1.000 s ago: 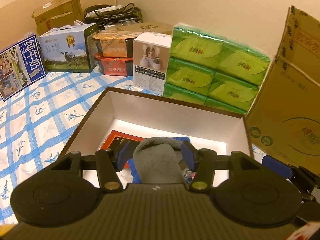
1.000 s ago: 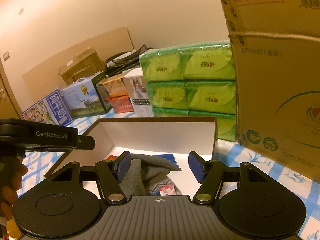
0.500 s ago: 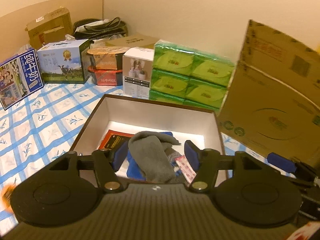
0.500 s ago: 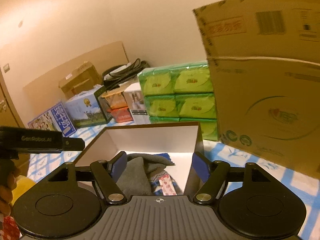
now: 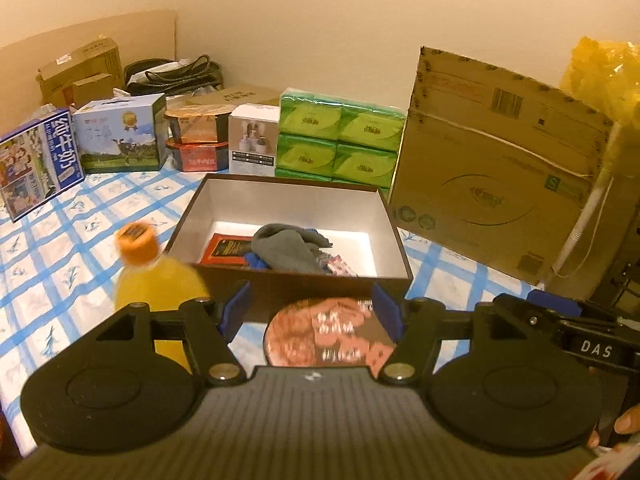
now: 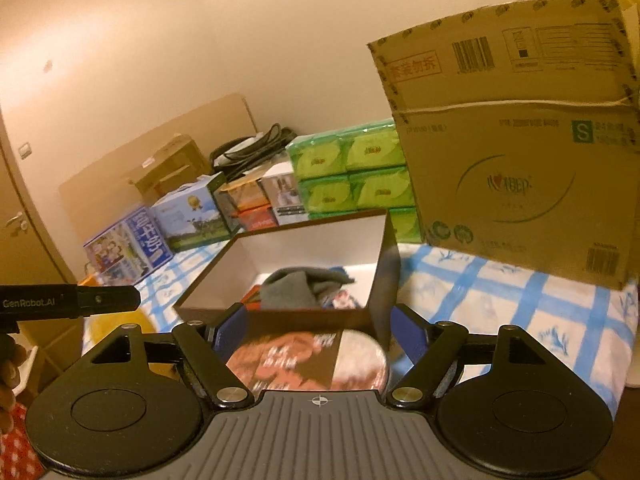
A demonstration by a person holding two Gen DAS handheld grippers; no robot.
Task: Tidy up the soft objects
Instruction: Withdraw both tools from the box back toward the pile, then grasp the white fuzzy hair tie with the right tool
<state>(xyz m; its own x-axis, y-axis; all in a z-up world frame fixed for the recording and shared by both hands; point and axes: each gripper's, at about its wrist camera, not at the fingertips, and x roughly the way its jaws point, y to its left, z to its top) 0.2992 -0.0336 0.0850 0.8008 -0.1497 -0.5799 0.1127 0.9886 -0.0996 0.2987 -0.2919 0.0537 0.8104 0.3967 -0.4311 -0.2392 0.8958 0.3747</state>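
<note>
A brown box with a white inside stands on the checked cloth. In it lie a grey sock over a blue cloth, a red-black packet and a small patterned piece. The box and the sock also show in the right wrist view. My left gripper is open and empty, held back in front of the box. My right gripper is open and empty, also in front of the box.
A round pinkish lid lies before the box. An orange juice bottle stands left of it. Green tissue packs, milk cartons and a large cardboard box line the back and right.
Both grippers have pulled back and up from the box. The grey sock, earlier between the left fingers, now lies in the box. The bottle and round lid came into view.
</note>
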